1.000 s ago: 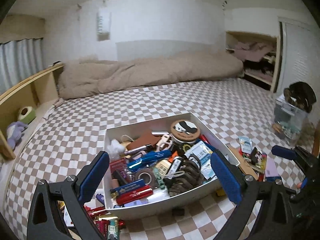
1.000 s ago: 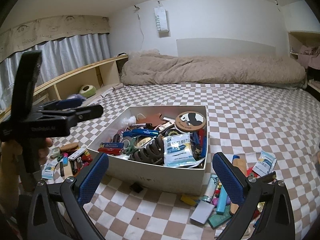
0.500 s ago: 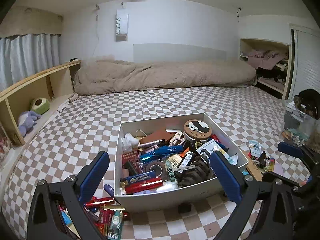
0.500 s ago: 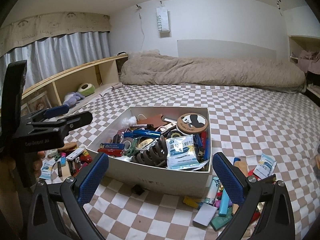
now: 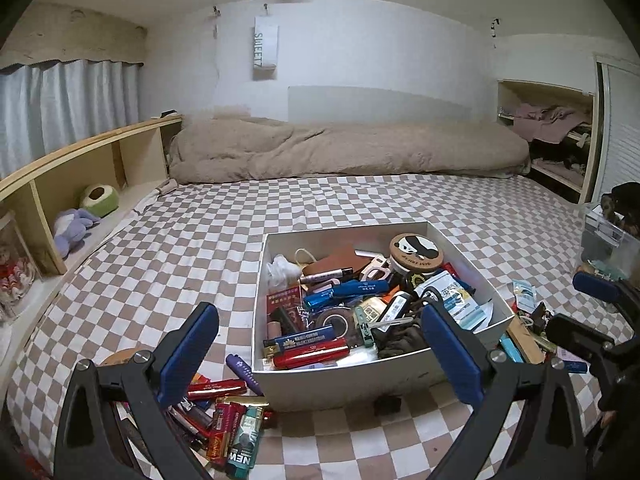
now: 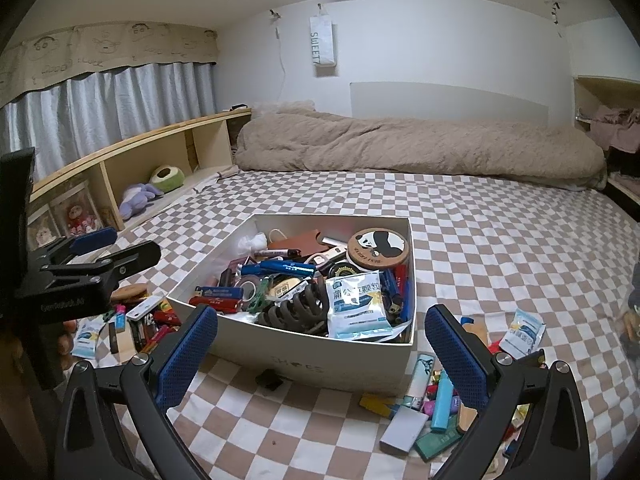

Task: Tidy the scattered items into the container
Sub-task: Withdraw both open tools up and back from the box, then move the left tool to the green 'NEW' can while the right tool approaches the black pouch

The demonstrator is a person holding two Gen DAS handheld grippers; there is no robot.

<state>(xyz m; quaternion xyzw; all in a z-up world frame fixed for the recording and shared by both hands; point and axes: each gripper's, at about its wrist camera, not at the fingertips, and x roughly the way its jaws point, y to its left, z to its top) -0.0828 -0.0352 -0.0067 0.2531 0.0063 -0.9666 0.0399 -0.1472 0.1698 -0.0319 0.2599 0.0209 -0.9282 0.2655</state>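
Bed (image 5: 168, 264), checkered cover. At centre: white box (image 6: 320, 364), heaped full with panda-lid round tin (image 6: 378, 249), blue-white sachet (image 6: 356, 304), dark claw clip (image 6: 296, 309), tape roll (image 5: 335, 323), pens, lighters. Loose items lie beside both near corners. Left hand-held gripper (image 5: 320, 354) and right hand-held gripper (image 6: 320, 354): jaws wide apart, empty, short of the box.

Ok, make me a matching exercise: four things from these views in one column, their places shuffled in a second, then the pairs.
Things:
1. panda tin
2. black hair claw
3. purple plush toy
4. white sachet

Places:
A. on the wooden shelf
B. far right corner of the box
C. on the checkered sheet, right of the box
D. against the box's near wall

Pairs: 1-B, 2-D, 3-A, 4-C
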